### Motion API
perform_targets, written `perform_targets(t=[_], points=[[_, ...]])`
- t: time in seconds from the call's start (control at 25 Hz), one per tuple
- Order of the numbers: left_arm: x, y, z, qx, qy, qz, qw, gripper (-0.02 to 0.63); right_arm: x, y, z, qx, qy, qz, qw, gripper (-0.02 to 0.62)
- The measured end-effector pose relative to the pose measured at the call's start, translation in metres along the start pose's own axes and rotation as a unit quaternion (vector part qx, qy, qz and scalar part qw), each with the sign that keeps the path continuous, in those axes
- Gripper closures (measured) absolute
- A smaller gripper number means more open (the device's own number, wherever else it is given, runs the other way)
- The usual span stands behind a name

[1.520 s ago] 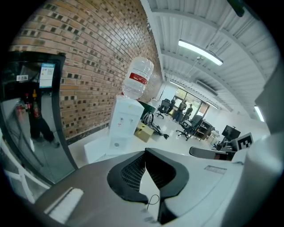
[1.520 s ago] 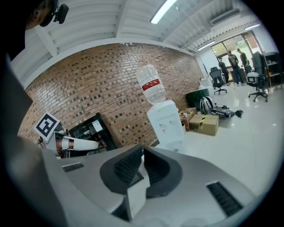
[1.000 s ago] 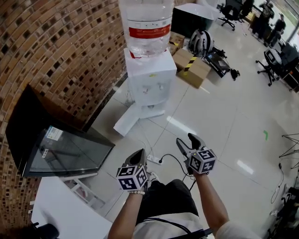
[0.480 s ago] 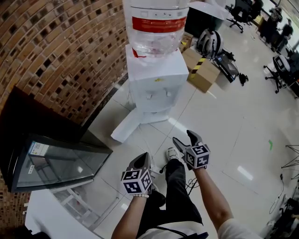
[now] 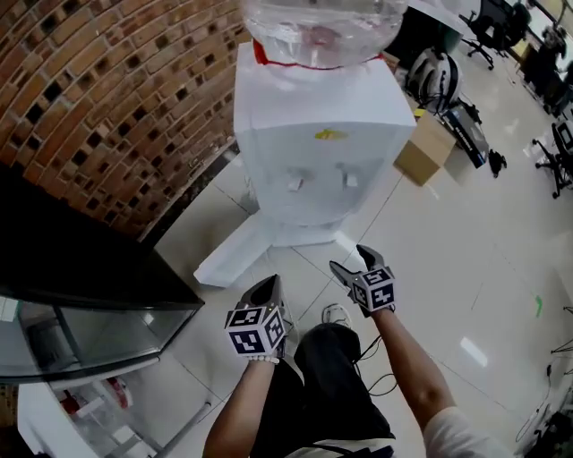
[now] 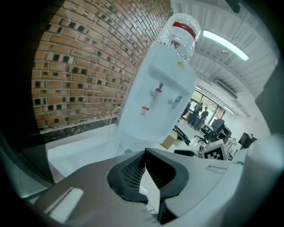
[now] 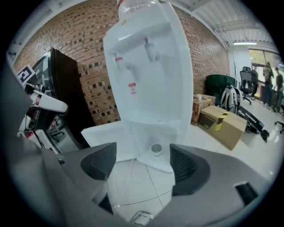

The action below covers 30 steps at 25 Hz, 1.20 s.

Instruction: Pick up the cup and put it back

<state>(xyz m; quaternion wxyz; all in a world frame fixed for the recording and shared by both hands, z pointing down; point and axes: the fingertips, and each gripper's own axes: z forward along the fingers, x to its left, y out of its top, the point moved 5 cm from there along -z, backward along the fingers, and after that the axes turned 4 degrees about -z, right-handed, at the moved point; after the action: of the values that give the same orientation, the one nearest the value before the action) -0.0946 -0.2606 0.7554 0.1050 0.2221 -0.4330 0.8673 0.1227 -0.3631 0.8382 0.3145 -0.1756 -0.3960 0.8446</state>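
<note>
Spreading wide, the right gripper's point(image 5: 351, 261) fingers point(image 7: 188, 166) have just been opening and have nothing between them; they hold nothing. Seen along them, at the centre of the right gripper view, a small white cup point(image 7: 156, 149) stands upright on a white ledge low on the dispenser point(image 5: 313, 152), well apart from both fingers. The left gripper's point(image 5: 267, 286) fingers point(image 6: 133, 173) are pressed together at their tips, also empty, and point toward the dispenser's front with its two taps. In the head view both grippers sit at lower centre, the left one lower and further left than the right, each on a bare forearm, above the person's dark trousers and a shoe. A clear bottle point(image 5: 318, 27) with a red label sits on top of the dispenser at the upper middle of the frame. A white panel point(image 5: 233, 255) lies on the pale tiled floor point(image 5: 448, 250) at the dispenser's foot, running down-left. A brick wall point(image 5: 89, 89) fills the upper left, a black cabinet point(image 5: 81, 277) with a glass front the left edge, and a cardboard box point(image 5: 425, 148) stands right of the dispenser.
</note>
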Motion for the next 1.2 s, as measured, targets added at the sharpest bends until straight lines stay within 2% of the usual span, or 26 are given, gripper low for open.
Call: perform_targets(t=[0.2,0.24,0.32,0.6,0.88,1.08,1.2], points=[[0.042,-0.024,0.070,-0.020,-0.023,0.002,0.9995,0.606,-0.016,-0.049,0.097,-0.005,0.006,-0.026,1.000,0.202],[0.050,-0.029,0.083,-0.021,-0.022,0.004,0.9995,0.606,-0.019,-0.056,0.117,-0.008,0.005,-0.025,1.000,0.184],[0.066,-0.038,0.106,-0.026,-0.017,0.008,0.9995,0.606,-0.026,-0.067,0.155,-0.015,0.004,-0.018,1.000,0.166],[0.106,-0.066,0.172,-0.027,-0.018,0.004,0.9995,0.606,-0.048,-0.089,0.254,-0.027,-0.009,-0.002,1.000,0.164],[0.127,-0.085,0.204,-0.025,-0.014,-0.008,0.9996,0.606,-0.062,-0.111,0.317,-0.010,-0.016,-0.003,1.000,0.167],[0.139,-0.094,0.211,-0.023,0.000,-0.017,0.9996,0.606,-0.064,-0.111,0.344,-0.023,-0.026,-0.020,0.999,0.167],[0.148,-0.098,0.212,-0.025,0.010,-0.036,0.9990,0.606,-0.062,-0.114,0.360,-0.021,-0.026,-0.014,0.999,0.167]])
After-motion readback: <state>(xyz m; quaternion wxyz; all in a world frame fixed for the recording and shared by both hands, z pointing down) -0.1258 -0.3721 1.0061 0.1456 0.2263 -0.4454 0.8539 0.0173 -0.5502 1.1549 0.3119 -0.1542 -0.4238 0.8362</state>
